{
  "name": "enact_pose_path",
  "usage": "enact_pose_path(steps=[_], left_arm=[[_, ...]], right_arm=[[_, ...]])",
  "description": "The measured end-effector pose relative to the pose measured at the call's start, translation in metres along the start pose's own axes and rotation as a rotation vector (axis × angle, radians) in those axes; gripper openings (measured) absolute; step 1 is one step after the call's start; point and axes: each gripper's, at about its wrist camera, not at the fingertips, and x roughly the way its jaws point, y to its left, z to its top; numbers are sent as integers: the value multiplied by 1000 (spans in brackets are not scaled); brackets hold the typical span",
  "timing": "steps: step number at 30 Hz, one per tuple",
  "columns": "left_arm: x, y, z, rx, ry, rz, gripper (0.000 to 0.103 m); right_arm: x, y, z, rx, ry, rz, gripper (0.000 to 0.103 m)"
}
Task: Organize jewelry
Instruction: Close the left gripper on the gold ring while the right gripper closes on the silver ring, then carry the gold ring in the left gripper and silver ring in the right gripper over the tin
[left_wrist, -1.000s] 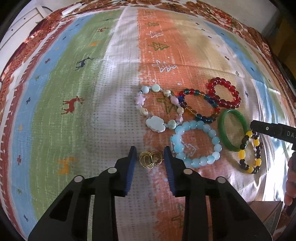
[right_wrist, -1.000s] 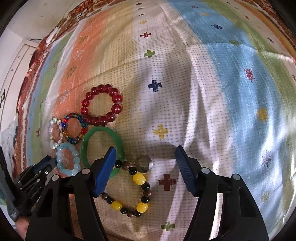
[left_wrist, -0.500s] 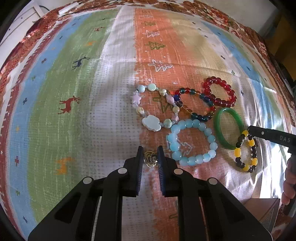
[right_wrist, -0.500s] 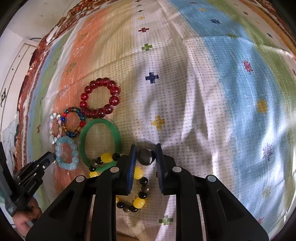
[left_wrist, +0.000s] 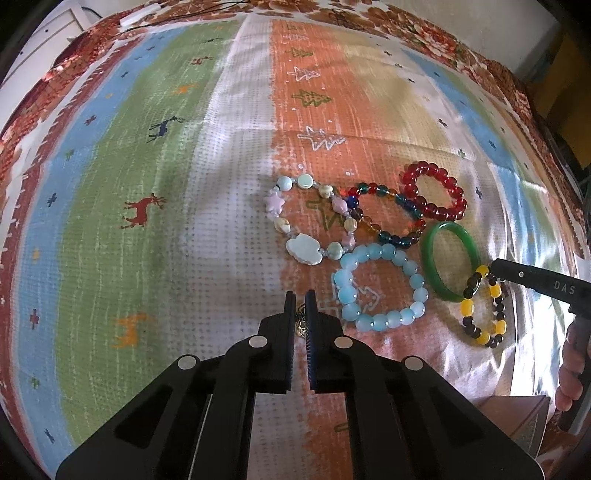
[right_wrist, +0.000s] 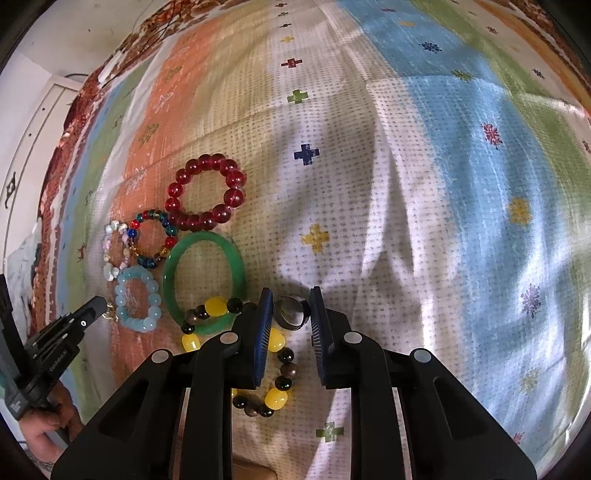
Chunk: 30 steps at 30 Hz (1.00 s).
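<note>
My left gripper (left_wrist: 300, 308) is shut on a small gold knot ornament (left_wrist: 300, 320), held edge-on between the pads just above the cloth. My right gripper (right_wrist: 291, 312) is shut on a silver ring (right_wrist: 291, 313), lifted a little beside the yellow-and-dark bead bracelet (right_wrist: 273, 341). Several bracelets lie grouped on the cloth: light blue beads (left_wrist: 380, 288), green bangle (left_wrist: 448, 267), red beads (left_wrist: 434, 195), multicolour glass beads (left_wrist: 386, 218), and a pastel charm bracelet (left_wrist: 308, 221). The left gripper also shows in the right wrist view (right_wrist: 94, 306), and the right gripper's finger in the left wrist view (left_wrist: 535, 282).
A striped patterned cloth (left_wrist: 166, 221) covers the whole surface, with folds on its right half (right_wrist: 388, 221). A brown cardboard edge (left_wrist: 517, 413) shows at the near right. White furniture (right_wrist: 33, 122) stands beyond the cloth's far left edge.
Both grippers closed: the left on the gold ornament, the right on the silver ring. The ornament now stands edge-on between the left pads, and the ring has come up slightly off the cloth.
</note>
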Motion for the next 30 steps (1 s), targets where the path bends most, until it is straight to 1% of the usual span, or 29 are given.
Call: enact_pose_path(steps=[3, 18, 22, 30], left_arm=[[-4, 0, 0, -7, -5, -10, 3], [-17, -2, 0, -12, -38, 1, 3], [-20, -1, -1, -20, -44, 11, 3], [-33, -8, -4, -15, -74, 7, 3]], right_arm=[[-3, -1, -1, -1, -3, 3, 21], [-19, 3, -7, -20, -38, -7, 21], [-21, 3, -12, -25, -37, -5, 21], [-37, 10, -23, -64, -72, -18, 21]])
